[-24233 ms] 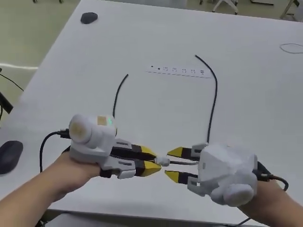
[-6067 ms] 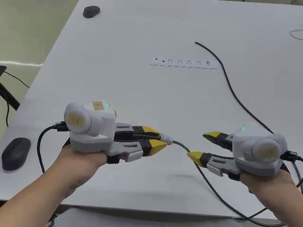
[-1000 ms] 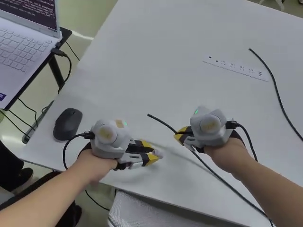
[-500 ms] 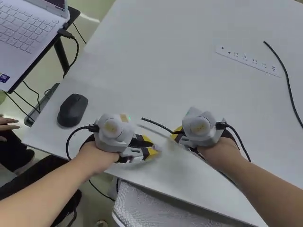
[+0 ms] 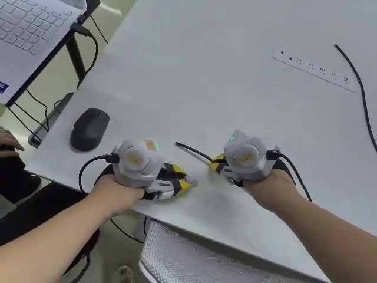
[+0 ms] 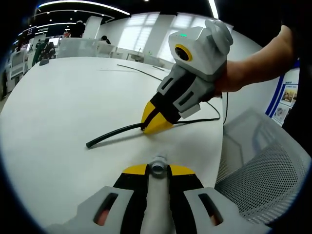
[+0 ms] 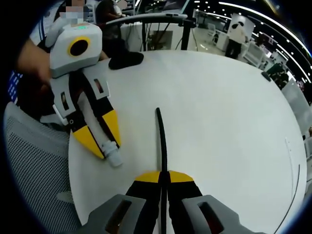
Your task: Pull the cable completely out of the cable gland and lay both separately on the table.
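Observation:
The black cable point(image 5: 191, 151) lies on the white table point(image 5: 194, 71) with its free end pointing left, outside the gland. My right gripper point(image 5: 217, 165) is shut on the cable point(image 7: 161, 136) a short way back from that end. My left gripper point(image 5: 186, 184) is shut on the small grey cable gland point(image 6: 158, 169), which sticks out past its yellow tips close to the tabletop. The gland point(image 7: 113, 156) and the cable sit side by side, apart, near the table's front edge. In the left gripper view the right gripper point(image 6: 157, 122) pins the cable point(image 6: 115, 132) low to the table.
A black mouse point(image 5: 89, 128) lies left of the grippers and a laptop point(image 5: 26, 26) stands on a side stand beyond the table's left edge. A white power strip point(image 5: 318, 71) lies far right. A mesh chair back point(image 5: 177, 259) is under the front edge.
The camera has shifted. Both grippers keep their holds and stay low near the front edge, with the cable end still out of the gland.

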The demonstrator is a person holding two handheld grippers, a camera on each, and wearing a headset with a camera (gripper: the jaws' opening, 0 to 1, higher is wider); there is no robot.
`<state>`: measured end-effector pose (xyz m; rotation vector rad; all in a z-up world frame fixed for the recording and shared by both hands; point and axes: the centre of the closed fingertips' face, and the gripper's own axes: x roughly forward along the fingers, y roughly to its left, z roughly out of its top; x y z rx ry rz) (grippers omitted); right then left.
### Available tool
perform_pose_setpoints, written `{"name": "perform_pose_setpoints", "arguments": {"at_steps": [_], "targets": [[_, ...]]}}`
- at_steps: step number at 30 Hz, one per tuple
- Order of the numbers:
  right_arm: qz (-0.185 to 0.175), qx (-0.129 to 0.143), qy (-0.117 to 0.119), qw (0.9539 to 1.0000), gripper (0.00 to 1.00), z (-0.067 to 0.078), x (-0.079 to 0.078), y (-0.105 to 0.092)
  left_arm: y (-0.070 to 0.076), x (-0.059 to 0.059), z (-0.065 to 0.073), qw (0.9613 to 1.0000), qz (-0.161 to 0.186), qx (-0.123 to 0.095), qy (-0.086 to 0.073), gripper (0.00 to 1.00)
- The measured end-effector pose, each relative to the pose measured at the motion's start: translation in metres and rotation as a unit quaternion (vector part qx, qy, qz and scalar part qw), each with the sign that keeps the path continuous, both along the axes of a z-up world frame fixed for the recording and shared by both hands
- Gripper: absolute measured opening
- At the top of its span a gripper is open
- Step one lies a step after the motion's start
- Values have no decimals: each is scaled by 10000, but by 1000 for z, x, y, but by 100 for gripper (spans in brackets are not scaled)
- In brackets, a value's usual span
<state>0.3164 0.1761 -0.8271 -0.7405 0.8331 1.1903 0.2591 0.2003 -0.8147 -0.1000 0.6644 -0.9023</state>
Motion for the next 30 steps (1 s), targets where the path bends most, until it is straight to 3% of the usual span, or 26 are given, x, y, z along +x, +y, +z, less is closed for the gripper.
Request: {"name": "perform_pose_setpoints", "arguments": {"at_steps": [8, 19, 30], "targets": [[89, -26, -73, 9999, 0, 0, -1, 0, 1, 0, -1, 10000, 54, 51, -30, 15], [77, -32, -111, 9999, 3, 1, 2, 1, 0, -1, -1, 9995, -101, 280, -101, 16], [16, -54, -214, 9998, 16, 2, 12, -4, 0, -2, -1, 9996, -83, 272, -36, 18]]}}
